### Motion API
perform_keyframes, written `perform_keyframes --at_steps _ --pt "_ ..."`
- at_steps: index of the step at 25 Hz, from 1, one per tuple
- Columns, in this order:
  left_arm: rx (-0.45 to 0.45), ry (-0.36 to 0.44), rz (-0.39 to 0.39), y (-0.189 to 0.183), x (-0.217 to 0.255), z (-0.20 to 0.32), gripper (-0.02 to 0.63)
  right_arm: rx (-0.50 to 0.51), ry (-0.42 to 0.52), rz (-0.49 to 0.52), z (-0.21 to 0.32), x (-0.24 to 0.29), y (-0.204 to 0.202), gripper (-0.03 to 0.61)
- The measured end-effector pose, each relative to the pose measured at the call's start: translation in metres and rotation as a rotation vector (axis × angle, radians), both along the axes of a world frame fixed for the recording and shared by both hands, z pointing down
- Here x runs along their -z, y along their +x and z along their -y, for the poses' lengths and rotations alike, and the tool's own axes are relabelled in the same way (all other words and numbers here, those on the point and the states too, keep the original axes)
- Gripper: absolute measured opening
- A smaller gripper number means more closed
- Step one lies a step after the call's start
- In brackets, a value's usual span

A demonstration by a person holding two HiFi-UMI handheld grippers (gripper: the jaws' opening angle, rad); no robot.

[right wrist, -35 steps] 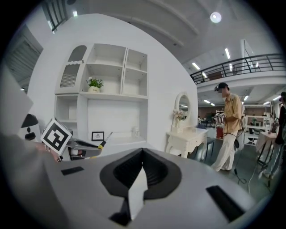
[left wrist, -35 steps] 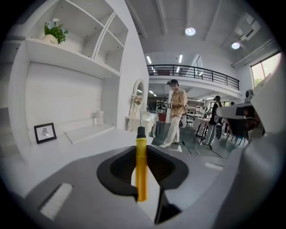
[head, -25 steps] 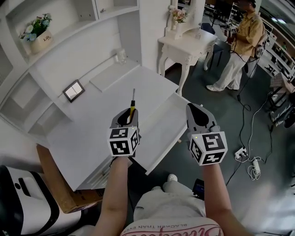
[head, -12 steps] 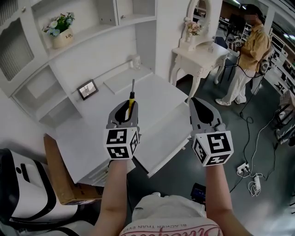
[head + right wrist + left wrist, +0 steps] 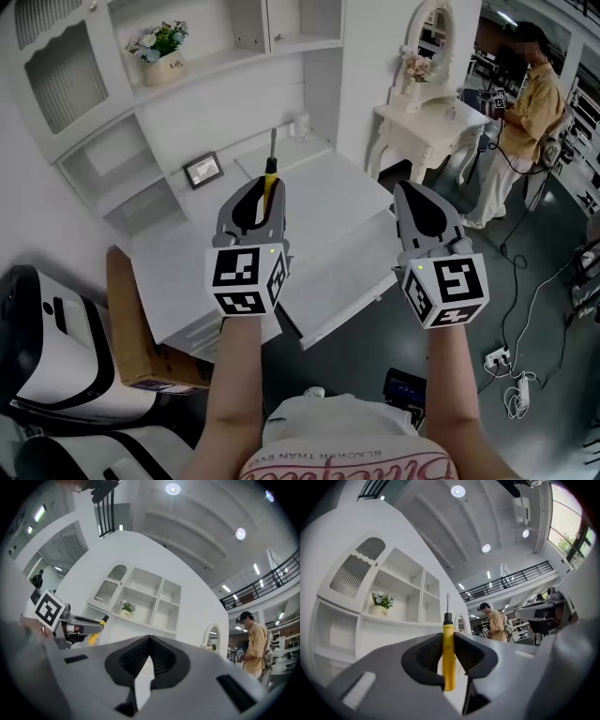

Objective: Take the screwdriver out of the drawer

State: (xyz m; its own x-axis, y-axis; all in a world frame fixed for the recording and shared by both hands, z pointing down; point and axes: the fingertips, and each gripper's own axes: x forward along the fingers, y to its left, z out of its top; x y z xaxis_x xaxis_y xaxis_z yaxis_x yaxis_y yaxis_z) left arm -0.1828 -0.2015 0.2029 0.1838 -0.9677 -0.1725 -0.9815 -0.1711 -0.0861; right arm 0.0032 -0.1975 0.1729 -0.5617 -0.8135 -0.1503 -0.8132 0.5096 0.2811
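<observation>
Screwdriver (image 5: 270, 174) held out of drawer (image 5: 330, 281), above desk (image 5: 328, 197), shaft pointed toward far shelves (image 5: 239, 58). Yellow handle pinched near mid-length between ribbed pads (image 5: 425, 654) of left gripper (image 5: 255, 192); butt end protruding on near side. Tool judged light and rigid; smooth plastic handle likely slippery, so pivoting within pinch possible. Best hold judged at thick handle, not thin metal shaft. Right gripper (image 5: 418, 193) seen empty, jaws pressed together, well apart to right. Drawer open below, between grippers.

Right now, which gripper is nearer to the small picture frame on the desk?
Left. The left gripper, shut on the screwdriver, hangs to the right of the picture frame in the head view; the right gripper is farther right.
</observation>
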Motion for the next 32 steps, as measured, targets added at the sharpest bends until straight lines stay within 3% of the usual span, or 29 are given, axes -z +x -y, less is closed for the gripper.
perform_keyframes --at_steps 13,32 --pt "0.051 0.093 0.056 0.009 0.042 -0.04 0.083 0.01 0.005 0.038 -0.017 0.01 0.02 0.006" --pt "0.064 0.117 0.061 0.014 0.05 -0.047 0.084 0.018 0.011 0.065 -0.02 0.013 0.031 0.006"
